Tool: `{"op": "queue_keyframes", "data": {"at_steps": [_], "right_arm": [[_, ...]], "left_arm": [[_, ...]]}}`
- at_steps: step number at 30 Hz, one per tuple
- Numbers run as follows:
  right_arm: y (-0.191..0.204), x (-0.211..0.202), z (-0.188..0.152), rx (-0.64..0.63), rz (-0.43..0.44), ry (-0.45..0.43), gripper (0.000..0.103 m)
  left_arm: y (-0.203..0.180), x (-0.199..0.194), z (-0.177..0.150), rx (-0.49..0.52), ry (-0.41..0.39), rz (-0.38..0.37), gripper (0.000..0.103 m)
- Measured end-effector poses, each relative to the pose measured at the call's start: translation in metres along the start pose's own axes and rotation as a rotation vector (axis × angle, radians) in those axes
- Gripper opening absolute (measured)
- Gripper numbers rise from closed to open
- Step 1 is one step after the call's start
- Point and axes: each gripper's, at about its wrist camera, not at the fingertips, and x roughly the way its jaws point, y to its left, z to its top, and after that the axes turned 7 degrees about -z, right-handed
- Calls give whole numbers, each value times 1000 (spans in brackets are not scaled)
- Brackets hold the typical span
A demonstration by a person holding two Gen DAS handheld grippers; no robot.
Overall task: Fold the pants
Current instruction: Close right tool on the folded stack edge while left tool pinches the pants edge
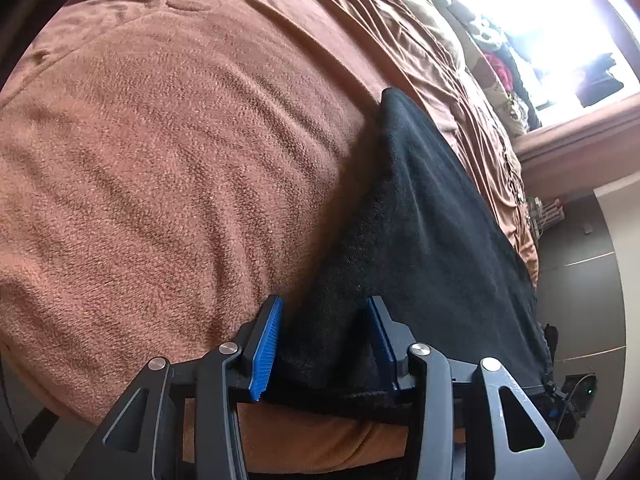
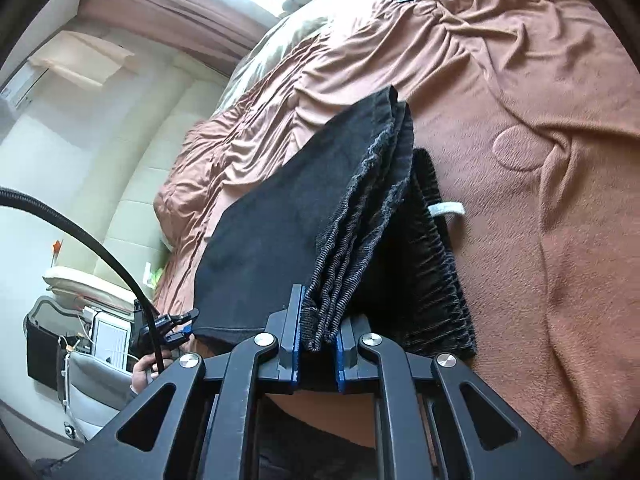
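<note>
I see the black pants (image 2: 280,216) folded into a thick stack on the bed's brown blanket (image 1: 160,160); ribbed cuffs and gathered waistband bunch at my right gripper (image 2: 318,344), its jaws pinching the cuffs; my left gripper (image 1: 324,344) stands spread around the fabric's edge.

A bed covered by a brown fleece blanket (image 1: 168,152) fills both views. Black pants (image 2: 280,232), folded into layers, lie directly on the blanket near the bed's edge (a white drawstring (image 2: 446,210) pokes out beside the gathered waistband). A rumpled brown sheet (image 2: 320,64) bunches just beyond them.
</note>
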Motion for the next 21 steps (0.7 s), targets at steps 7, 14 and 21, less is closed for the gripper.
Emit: {"op": "queue_keyframes", "data": {"at_steps": [7,14,21], "right_arm": [[-14,-2,-7,13,-51,8,9],[-20,1,-8,35,-110,40,9],[-13,-19,-6,19,-132,6,9]], "left_arm": [[-7,7,-2,-23,-12,-6,42],[-24,-10,-12,-32,-30,15,14],[-43,-17,-19,15,-40,33,15]]}}
